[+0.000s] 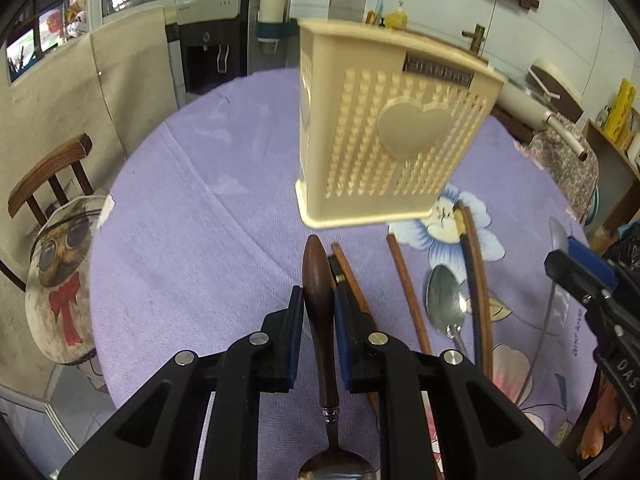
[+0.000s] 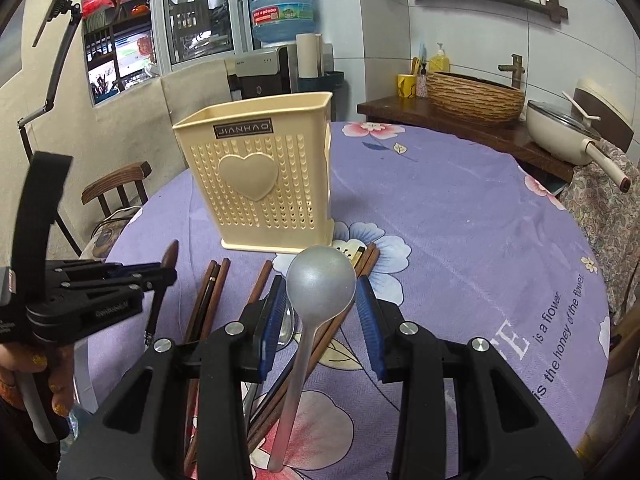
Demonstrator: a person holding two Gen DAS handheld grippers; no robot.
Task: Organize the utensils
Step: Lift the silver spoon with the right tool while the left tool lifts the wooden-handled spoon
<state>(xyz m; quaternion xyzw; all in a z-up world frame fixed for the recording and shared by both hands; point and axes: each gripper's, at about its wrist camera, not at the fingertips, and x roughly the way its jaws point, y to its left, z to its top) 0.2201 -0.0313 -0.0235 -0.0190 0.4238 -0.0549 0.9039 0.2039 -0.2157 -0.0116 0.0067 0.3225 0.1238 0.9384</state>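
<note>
A cream plastic utensil holder with a heart on its front stands on the purple tablecloth; it also shows in the right wrist view. My left gripper is shut on a spoon with a dark wooden handle, handle pointing toward the holder. My right gripper has its jaws around the bowl of a silver spoon, which is lifted off the cloth. Several wooden chopsticks and another metal spoon lie on the cloth in front of the holder.
A round table with a purple flowered cloth. A wooden chair with a cushion stands at the left. A pan, a wicker basket and a water dispenser stand behind the table.
</note>
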